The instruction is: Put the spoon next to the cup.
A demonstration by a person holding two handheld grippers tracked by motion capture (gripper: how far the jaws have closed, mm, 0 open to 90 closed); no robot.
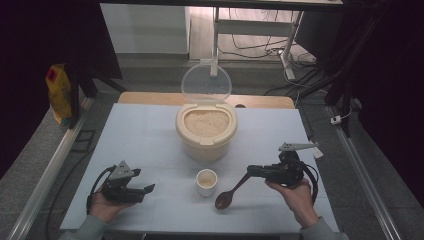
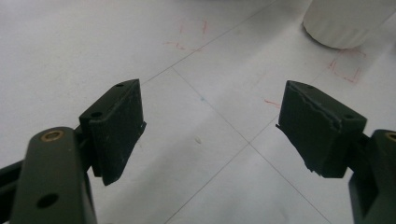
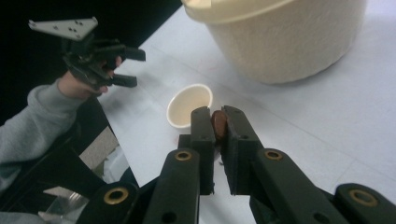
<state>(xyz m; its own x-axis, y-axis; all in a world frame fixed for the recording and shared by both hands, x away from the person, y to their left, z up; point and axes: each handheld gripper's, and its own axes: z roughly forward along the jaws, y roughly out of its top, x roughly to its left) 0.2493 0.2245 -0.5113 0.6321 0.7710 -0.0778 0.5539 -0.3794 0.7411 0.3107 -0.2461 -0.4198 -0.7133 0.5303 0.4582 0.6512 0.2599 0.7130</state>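
The brown wooden spoon [image 1: 231, 192], at lower centre of the high view with its bowl resting on the table [image 1: 145, 135] just right of the small cup [image 1: 206, 181], looks light, stiff and smooth, best gripped near the handle end. The right gripper [image 1: 250, 171] clamps that end, tilted down toward the frame's left. At lower left, the left gripper [image 1: 149, 189] hovers level, jaws wide and empty.
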